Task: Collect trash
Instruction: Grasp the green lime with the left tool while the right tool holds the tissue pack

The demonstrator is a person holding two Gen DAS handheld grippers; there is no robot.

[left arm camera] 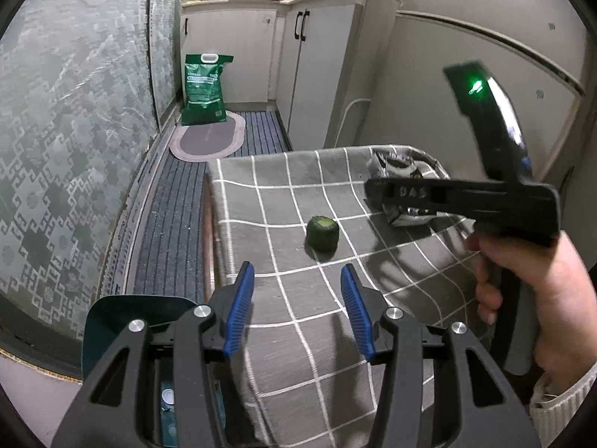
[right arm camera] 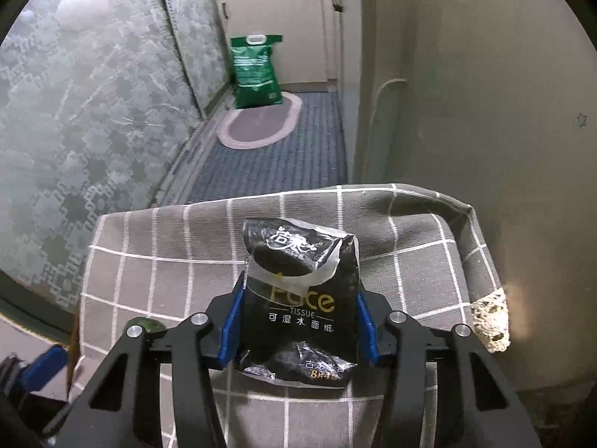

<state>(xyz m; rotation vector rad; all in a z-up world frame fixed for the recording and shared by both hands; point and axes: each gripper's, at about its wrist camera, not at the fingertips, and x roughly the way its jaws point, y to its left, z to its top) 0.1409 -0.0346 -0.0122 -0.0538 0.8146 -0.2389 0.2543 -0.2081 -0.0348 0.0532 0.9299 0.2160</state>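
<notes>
A small green round-edged lump (left arm camera: 322,233) lies on the grey checked cloth (left arm camera: 268,201), a short way ahead of my left gripper (left arm camera: 297,267). That gripper is open, with only cloth between its blue pads. In the right wrist view a crumpled black tissue pack (right arm camera: 298,261) stands between the blue pads of my right gripper (right arm camera: 298,293), which is shut on its lower half. In the left wrist view the same pack (left arm camera: 395,166) shows behind the right tool, held by a hand (left arm camera: 522,280). The green lump (right arm camera: 143,324) peeks out at the right gripper's left.
A dark teal bin (left arm camera: 112,317) sits below the table's left edge, under my left gripper. Beyond the table are a blue striped mat (left arm camera: 175,201), an oval rug (left arm camera: 209,138), a green sack (left arm camera: 204,89), cabinets (left arm camera: 321,63) and a patterned glass wall (left arm camera: 67,130).
</notes>
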